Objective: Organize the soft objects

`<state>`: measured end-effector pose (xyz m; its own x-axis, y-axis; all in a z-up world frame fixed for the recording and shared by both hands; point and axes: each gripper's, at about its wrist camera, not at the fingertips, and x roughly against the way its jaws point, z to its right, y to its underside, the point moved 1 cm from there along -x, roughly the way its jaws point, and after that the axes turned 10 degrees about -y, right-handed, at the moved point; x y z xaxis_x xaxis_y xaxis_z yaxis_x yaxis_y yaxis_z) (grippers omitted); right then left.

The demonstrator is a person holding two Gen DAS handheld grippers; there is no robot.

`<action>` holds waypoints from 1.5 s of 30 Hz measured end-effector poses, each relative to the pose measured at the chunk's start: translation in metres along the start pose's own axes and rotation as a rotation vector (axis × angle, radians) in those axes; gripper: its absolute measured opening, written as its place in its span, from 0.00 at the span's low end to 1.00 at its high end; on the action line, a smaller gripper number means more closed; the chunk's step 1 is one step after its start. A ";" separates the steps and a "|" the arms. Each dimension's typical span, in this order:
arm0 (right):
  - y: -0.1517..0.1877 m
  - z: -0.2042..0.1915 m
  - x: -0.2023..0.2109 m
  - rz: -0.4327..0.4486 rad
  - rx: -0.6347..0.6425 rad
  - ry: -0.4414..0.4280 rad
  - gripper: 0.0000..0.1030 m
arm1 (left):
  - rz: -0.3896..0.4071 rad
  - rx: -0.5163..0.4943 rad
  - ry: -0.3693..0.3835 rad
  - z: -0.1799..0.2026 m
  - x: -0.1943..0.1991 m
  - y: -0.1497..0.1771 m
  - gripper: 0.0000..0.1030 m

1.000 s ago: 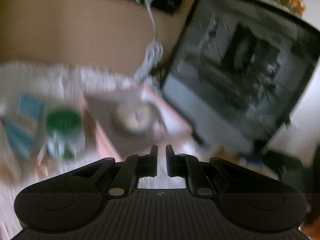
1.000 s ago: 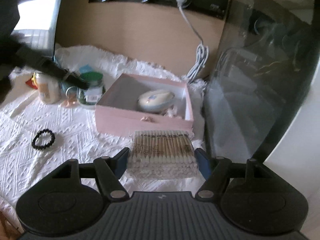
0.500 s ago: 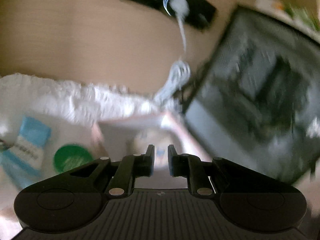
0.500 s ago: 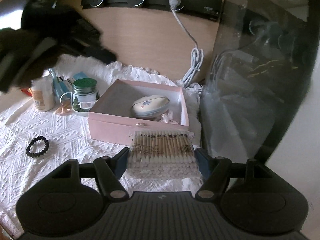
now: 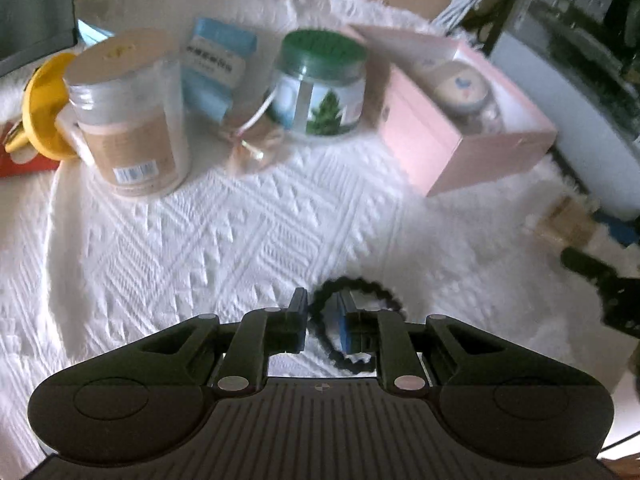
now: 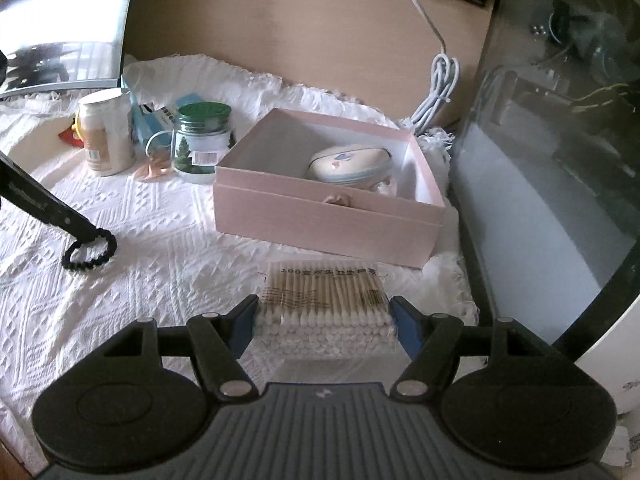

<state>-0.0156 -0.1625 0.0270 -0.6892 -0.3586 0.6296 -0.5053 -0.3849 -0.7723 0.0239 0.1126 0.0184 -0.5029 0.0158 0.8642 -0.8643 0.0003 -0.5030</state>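
Right gripper [image 6: 324, 322]: clenched on my cotton swab pack [image 6: 323, 300], held just in front of the pink box; label reads "100", the rest too small to make out. Left gripper [image 5: 323, 318]: jaws narrowly parted around the black hair tie [image 5: 352, 292] lying on the white cloth [image 5: 200, 240]; I cannot tell whether they grip it.
Pink box [image 6: 320, 216]: open, holds a pale oval case [image 6: 350, 166].
Beige canister [image 5: 128, 120]: barcode only.
Green-lidded jar [image 5: 320, 92]: pine-tree label.
Blue carton [image 5: 218, 64]: print unreadable.
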 end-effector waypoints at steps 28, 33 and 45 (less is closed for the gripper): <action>-0.002 0.021 0.011 -0.032 -0.038 -0.079 0.67 | 0.148 -0.140 0.094 0.039 0.046 0.016 0.09; -0.034 0.029 0.036 0.107 -0.002 -0.016 0.67 | 0.249 -0.070 0.178 0.043 0.072 -0.026 0.09; -0.116 0.049 -0.026 0.238 0.101 0.064 0.75 | 0.256 0.020 0.365 0.082 0.019 -0.214 0.14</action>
<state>0.0859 -0.1502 0.1042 -0.8157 -0.3960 0.4217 -0.2726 -0.3799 -0.8839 0.1989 0.0307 0.1433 -0.6677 0.3649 0.6489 -0.7143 -0.0687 -0.6964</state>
